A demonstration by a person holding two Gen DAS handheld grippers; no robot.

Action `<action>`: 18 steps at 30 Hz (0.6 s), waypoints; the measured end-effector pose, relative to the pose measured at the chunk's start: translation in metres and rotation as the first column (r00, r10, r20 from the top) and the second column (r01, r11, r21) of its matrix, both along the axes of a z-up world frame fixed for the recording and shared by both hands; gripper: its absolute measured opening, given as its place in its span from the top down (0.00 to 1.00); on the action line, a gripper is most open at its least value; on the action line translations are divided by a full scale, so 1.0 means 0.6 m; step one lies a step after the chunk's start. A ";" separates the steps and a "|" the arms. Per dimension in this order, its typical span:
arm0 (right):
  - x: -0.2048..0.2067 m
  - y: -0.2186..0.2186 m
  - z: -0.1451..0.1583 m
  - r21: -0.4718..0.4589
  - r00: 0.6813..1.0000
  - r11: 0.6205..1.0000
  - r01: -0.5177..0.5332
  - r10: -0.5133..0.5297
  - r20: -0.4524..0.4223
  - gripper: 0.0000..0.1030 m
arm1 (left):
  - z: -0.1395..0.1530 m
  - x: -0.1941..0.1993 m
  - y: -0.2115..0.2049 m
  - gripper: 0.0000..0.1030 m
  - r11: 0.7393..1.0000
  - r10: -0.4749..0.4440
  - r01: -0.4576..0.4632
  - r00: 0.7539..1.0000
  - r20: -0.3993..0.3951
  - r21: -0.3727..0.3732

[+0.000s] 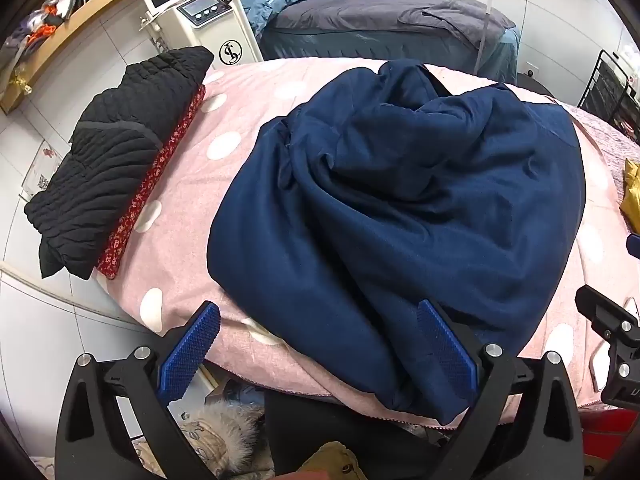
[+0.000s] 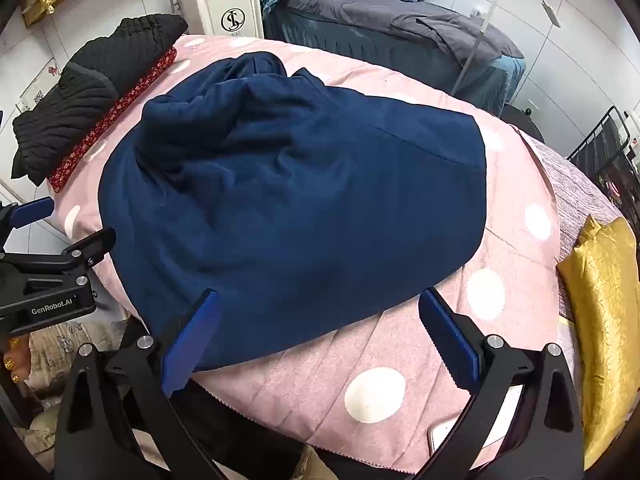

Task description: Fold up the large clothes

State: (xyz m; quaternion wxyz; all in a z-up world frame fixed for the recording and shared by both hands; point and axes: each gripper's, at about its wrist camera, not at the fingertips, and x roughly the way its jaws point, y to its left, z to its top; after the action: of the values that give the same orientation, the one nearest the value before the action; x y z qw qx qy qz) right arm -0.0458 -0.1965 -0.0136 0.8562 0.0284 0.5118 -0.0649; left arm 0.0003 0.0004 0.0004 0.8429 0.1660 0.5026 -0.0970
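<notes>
A large navy-blue garment [image 1: 400, 208] lies crumpled in a heap on a pink bedcover with white dots [image 1: 200, 168]. My left gripper [image 1: 320, 344] hovers open over the garment's near hem, its blue pads wide apart and nothing pressed between them. In the right wrist view the same navy garment [image 2: 292, 200] fills the middle, and my right gripper [image 2: 320, 340] stands open above its near right hem and the pink cover [image 2: 512, 272]. The left gripper's body [image 2: 48, 280] shows at the left edge there.
A black quilted garment [image 1: 108, 160] rests folded on a red patterned cloth [image 1: 160, 172] at the far left. A gold cloth [image 2: 600, 320] lies at the right. Behind stand a white machine [image 1: 200, 12], a grey-covered bed [image 1: 380, 28] and a black rack [image 2: 608, 156].
</notes>
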 end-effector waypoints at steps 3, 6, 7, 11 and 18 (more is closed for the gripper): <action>0.000 0.002 0.002 0.002 1.000 1.000 0.001 -0.001 0.003 0.05 | 0.001 -0.001 -0.001 0.06 1.000 -0.001 0.001 1.000 0.002 0.007; -0.002 -0.004 -0.002 0.010 1.000 1.000 0.003 -0.003 0.003 0.05 | 0.002 -0.005 -0.006 0.06 1.000 0.000 0.000 1.000 0.002 0.008; -0.003 -0.004 -0.002 0.011 1.000 1.000 0.003 -0.003 0.003 0.05 | 0.003 -0.006 -0.007 0.06 1.000 -0.001 0.001 1.000 0.002 0.008; 0.002 -0.004 -0.003 0.014 1.000 1.000 0.004 -0.004 0.000 0.05 | 0.003 0.001 -0.008 0.06 1.000 0.000 0.000 1.000 -0.001 0.004; -0.002 -0.004 -0.004 0.019 1.000 1.000 0.002 -0.002 0.002 0.05 | 0.006 -0.003 -0.009 0.06 1.000 0.003 -0.003 1.000 0.003 0.008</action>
State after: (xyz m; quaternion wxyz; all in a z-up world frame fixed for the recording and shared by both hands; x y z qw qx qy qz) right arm -0.0472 -0.1989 -0.0159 0.8562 0.0372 0.5116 -0.0610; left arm -0.0016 -0.0051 0.0037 0.8431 0.1685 0.5020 -0.0935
